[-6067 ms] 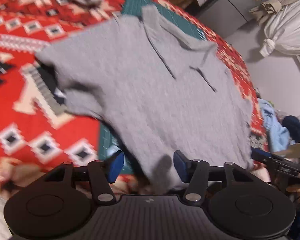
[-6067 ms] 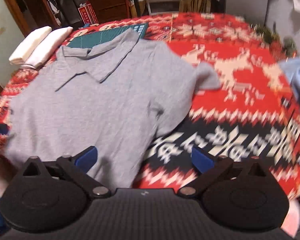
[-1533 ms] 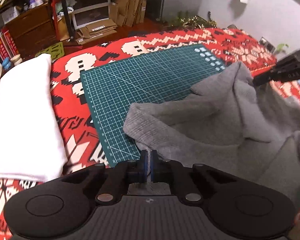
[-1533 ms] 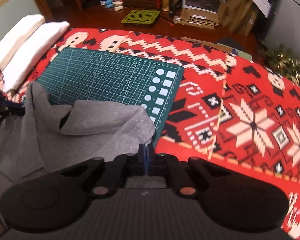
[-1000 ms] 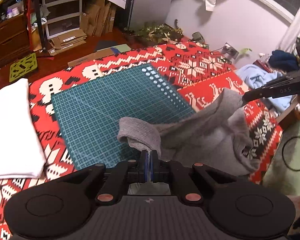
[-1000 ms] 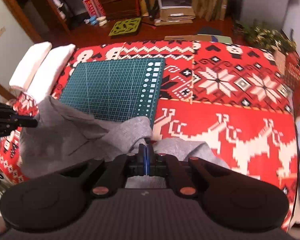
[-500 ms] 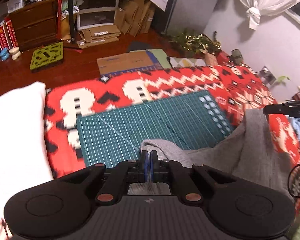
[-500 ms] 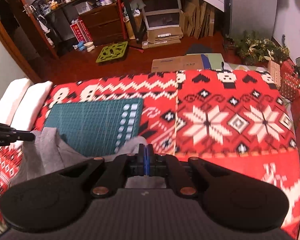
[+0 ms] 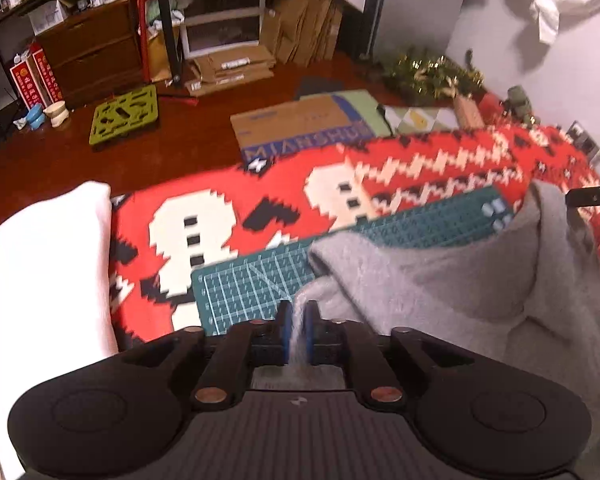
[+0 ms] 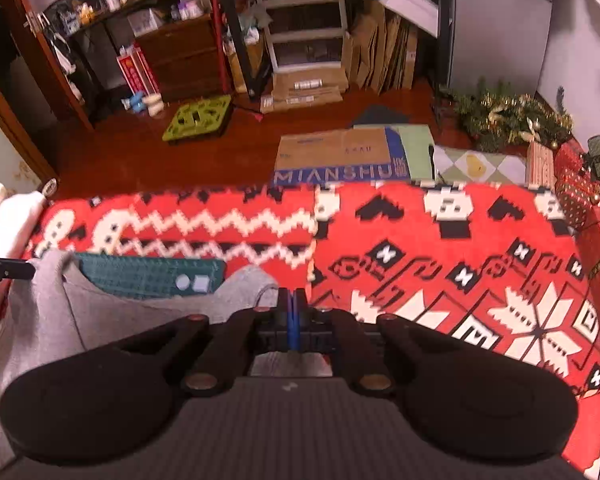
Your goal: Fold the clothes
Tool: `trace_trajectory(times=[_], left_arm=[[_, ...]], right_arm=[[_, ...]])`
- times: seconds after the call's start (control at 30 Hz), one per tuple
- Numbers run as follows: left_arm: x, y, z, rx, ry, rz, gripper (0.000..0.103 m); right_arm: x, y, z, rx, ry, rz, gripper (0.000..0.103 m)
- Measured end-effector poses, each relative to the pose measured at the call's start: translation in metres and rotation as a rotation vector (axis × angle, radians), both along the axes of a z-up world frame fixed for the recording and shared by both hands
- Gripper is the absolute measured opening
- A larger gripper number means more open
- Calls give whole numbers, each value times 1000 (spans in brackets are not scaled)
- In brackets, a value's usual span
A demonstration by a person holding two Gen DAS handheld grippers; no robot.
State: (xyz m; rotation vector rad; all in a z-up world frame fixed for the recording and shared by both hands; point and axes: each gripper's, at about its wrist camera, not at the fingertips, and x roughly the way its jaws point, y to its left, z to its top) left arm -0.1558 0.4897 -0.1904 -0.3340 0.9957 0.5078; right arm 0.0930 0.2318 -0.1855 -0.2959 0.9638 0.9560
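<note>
A grey polo shirt (image 9: pixel 440 292) lies bunched over a green cutting mat (image 9: pixel 244 292) on a red patterned blanket (image 9: pixel 228 200). My left gripper (image 9: pixel 297 326) has a fold of the shirt between its blue pads. Its jaws are opening, with a narrow gap that the cloth still fills. My right gripper (image 10: pixel 292 320) is shut on another edge of the shirt (image 10: pixel 100 312), beside the mat's (image 10: pixel 140 276) right end. Each view shows the other gripper's black tip at the frame edge, with cloth draped between the two.
Folded white fabric (image 9: pixel 40 272) lies at the blanket's left side. The blanket's (image 10: pixel 440 260) far edge is close ahead; beyond it lie a wooden floor and a cardboard box (image 10: pixel 340 156). Wrapped parcels (image 10: pixel 580 192) sit at the far right.
Both grippers have carried the shirt edge forward toward the blanket's far side and down. The left pads, pressed together before, now stand slightly apart with cloth between them.
</note>
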Motion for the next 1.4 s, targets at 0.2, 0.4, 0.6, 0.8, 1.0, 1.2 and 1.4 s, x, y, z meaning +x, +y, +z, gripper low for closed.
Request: trace_trajectory(times=[0.2,0.4,0.6,0.8,1.0,1.2,1.4], left_arm=[[-15,8,6,-9,-8,49,29],[-32,6,19,-9,-5,75,29],[-38,-14,30,-27,-12,45,30],[-40,-41,31,-66,-3,45,32],[-45,-61,29,-89,16,56,32],[-52,-71,26,-84,36,79,32],[-74,-72,34,-79,49,172,32]], right_arm=[[1,-14,-8,-10,24,-48,12],[-2,-40,-4,-51,27,-103,13],[-14,-94,5,-118,46,-183,20],[-36,-154,5,-201,85,-259,23],[-64,-185,-3,-240,121,-262,28],[-78,-184,-16,-286,120,-202,10],[-78,-176,-12,-335,31,-153,1]])
